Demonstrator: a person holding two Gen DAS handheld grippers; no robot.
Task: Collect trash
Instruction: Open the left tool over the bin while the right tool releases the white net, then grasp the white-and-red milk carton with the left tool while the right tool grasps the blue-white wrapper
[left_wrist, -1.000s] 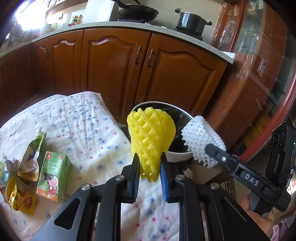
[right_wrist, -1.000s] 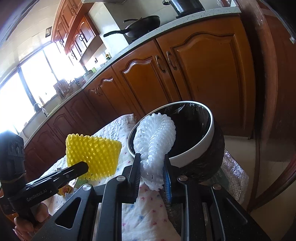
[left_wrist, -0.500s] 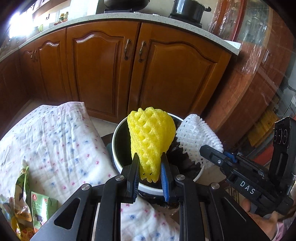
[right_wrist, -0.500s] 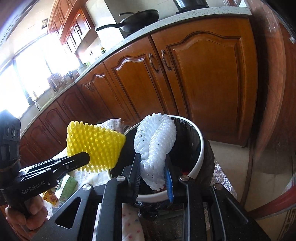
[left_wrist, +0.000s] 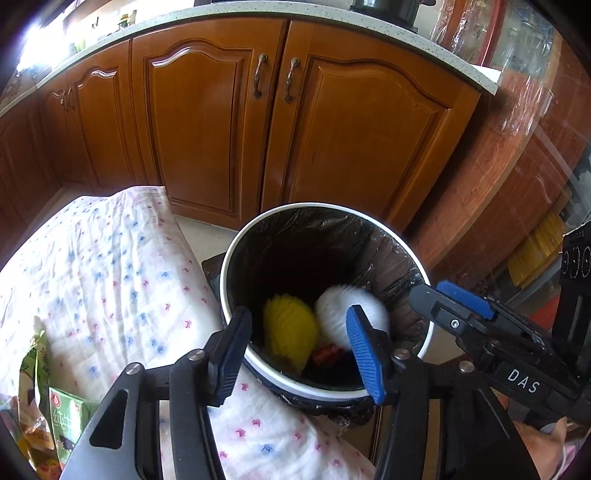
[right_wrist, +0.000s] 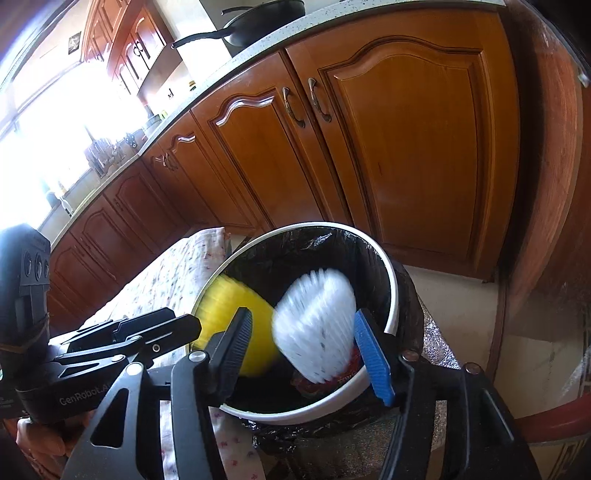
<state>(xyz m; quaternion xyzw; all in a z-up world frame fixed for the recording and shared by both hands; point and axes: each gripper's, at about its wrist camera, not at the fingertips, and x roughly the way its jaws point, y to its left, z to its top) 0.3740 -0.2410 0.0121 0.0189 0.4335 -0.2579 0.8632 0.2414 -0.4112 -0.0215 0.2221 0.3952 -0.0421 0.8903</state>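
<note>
Both tongs (left_wrist: 295, 350) (right_wrist: 306, 350) opening, foam nets (left_wrist: 290, 332) (right_wrist: 314, 325) now dropped, prob. in bin (left_wrist: 325, 393).

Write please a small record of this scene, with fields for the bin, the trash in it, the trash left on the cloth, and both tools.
bin: white-rimmed bin with black liner, beside the cloth-covered table
in bin: yellow foam net, white foam net, both blurred; a red wrapper
left on cloth: green carton, snack bags
left tool: jaws opening, over bin, holding nothing
right tool: jaws opening, over bin, holding nothing
</note>
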